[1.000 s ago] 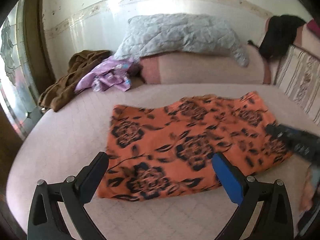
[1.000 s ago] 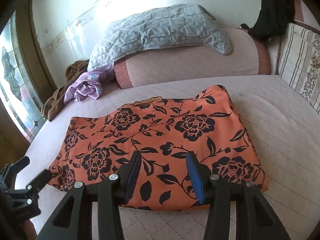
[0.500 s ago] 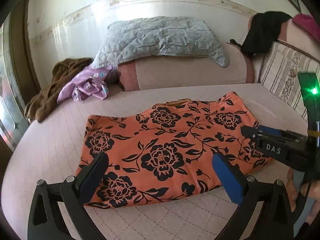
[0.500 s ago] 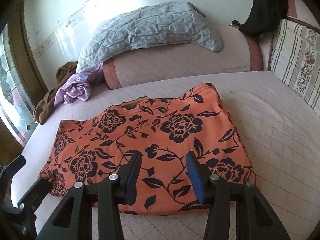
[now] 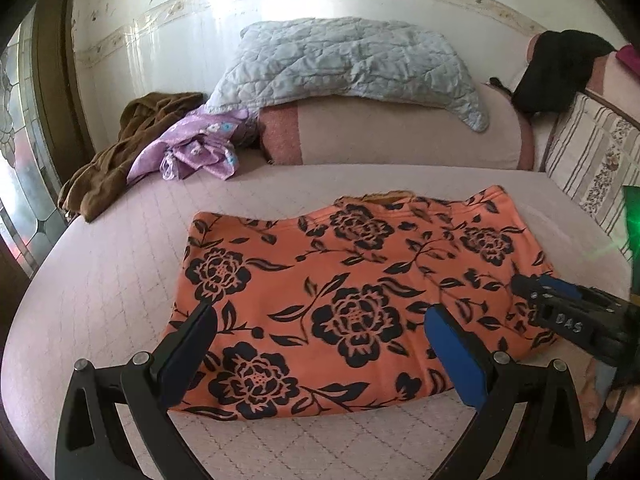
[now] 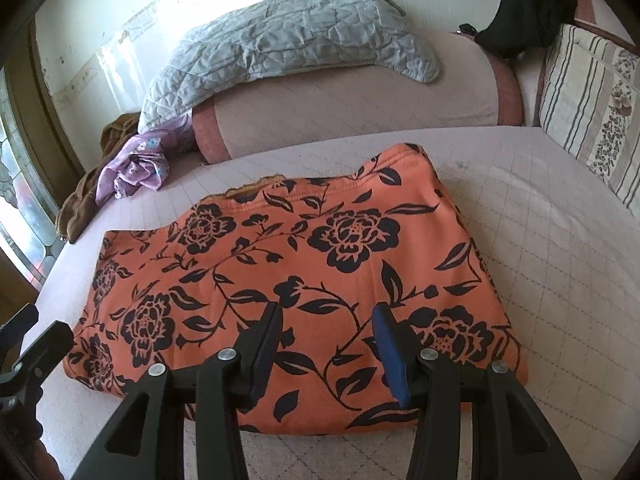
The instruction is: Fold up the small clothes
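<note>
At your far left, a brown garment (image 5: 120,152) and a purple floral cloth (image 5: 192,152) are lying bunched by the window, well apart from your work and not blocking anything. Your left gripper (image 5: 320,344) is hovering with its jaws spread wide and empty over the near left part of the orange floral garment (image 5: 340,280), which is lying flat in the middle of the bed (image 5: 100,280). It looks soft, light and limp, so it will likely sag and slide on itself; you would do best pinching through all layers at the near corners or hem. Your right gripper (image 6: 326,340) is sitting over the near right edge, jaws partly apart, holding nothing. Beyond are a grey quilt (image 6: 280,40) on a bolster (image 6: 360,108), a striped pillow (image 6: 592,112) at the right.
</note>
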A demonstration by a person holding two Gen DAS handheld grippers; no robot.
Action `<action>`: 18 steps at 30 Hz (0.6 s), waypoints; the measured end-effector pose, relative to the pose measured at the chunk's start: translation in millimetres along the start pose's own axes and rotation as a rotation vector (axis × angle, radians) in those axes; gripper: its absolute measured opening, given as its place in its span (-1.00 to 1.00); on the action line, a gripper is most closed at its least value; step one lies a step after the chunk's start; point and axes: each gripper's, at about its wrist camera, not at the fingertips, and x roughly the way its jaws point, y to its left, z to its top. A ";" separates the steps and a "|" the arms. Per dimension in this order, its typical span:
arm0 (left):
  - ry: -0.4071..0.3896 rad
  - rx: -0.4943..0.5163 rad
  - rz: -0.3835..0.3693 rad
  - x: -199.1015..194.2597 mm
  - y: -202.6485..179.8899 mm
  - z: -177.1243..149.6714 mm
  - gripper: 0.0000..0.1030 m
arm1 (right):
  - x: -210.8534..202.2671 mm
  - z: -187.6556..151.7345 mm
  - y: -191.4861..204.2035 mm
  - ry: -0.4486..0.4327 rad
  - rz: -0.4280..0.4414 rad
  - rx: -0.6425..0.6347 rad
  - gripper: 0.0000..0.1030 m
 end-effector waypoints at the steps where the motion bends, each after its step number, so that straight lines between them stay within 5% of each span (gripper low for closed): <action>1: 0.011 -0.003 0.002 3.7 3.0 -0.3 0.99 | 1.0 0.0 -1.0 0.003 -0.002 0.003 -0.01; 10: 0.254 -0.194 0.121 69.2 73.2 -10.5 0.99 | 1.1 -0.5 -5.1 0.008 -0.012 0.023 -0.01; 13: 0.353 -0.201 0.156 96.5 85.6 -23.0 1.00 | 21.8 -5.0 -7.4 0.117 -0.021 0.027 0.01; 15: 0.348 -0.184 0.158 98.7 84.3 -24.7 1.00 | 42.6 -13.5 -11.4 0.244 -0.031 0.047 0.02; 18: 0.339 -0.154 0.150 90.0 79.9 -21.4 1.00 | 33.7 -11.3 -10.5 0.223 -0.018 0.032 0.02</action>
